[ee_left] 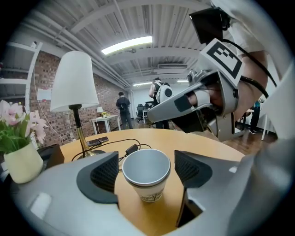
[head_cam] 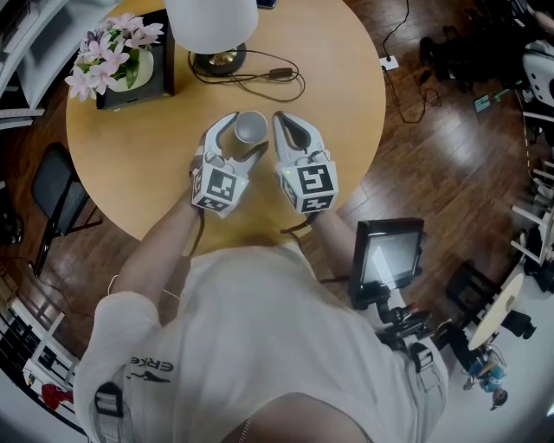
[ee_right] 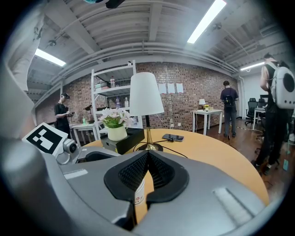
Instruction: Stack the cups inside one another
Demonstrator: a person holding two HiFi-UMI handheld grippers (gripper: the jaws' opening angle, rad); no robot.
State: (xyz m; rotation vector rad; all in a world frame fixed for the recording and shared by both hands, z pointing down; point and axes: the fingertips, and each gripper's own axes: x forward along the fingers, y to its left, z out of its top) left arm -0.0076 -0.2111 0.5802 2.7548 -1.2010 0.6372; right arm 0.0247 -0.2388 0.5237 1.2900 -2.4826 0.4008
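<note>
One white paper cup stands upright on the round wooden table. My left gripper is open around it. In the left gripper view the cup sits between the two pads with a gap on each side. My right gripper rests just right of the cup, jaws shut with nothing between them. Its pressed-together fingertips hide most of the cup; only a strip with red print shows below them. The right gripper also shows beyond the cup in the left gripper view.
Behind the cup stand a white-shaded lamp with its cable, and a pot of pink flowers on a black box. A phone lies on the far side. A chair is at the left edge.
</note>
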